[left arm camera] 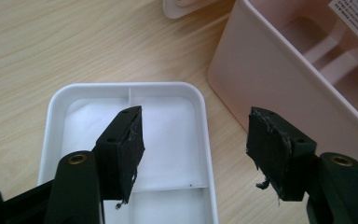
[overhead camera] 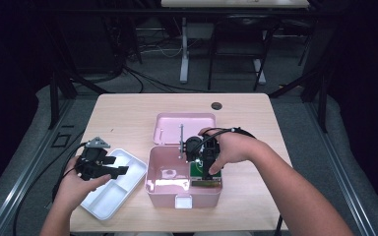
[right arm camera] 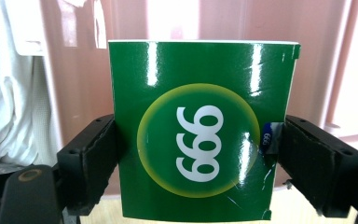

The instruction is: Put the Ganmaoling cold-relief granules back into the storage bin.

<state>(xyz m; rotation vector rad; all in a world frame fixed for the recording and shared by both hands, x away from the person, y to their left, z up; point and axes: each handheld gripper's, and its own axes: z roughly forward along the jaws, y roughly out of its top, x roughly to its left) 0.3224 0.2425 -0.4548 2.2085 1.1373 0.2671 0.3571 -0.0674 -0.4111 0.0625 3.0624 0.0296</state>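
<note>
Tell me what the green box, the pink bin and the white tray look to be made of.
Green box: glossy printed cardboard, judging by its bright glare streaks and thin white top edge. Pink bin: likely moulded plastic, smooth, with rounded corners. White tray: likely plastic too, with a rounded rim and moulded divider.

Pink box (overhead camera: 184,196) walls hem the right tongs (overhead camera: 208,172); bare table (overhead camera: 123,110) lies open beyond the white tray (overhead camera: 109,196).
</note>
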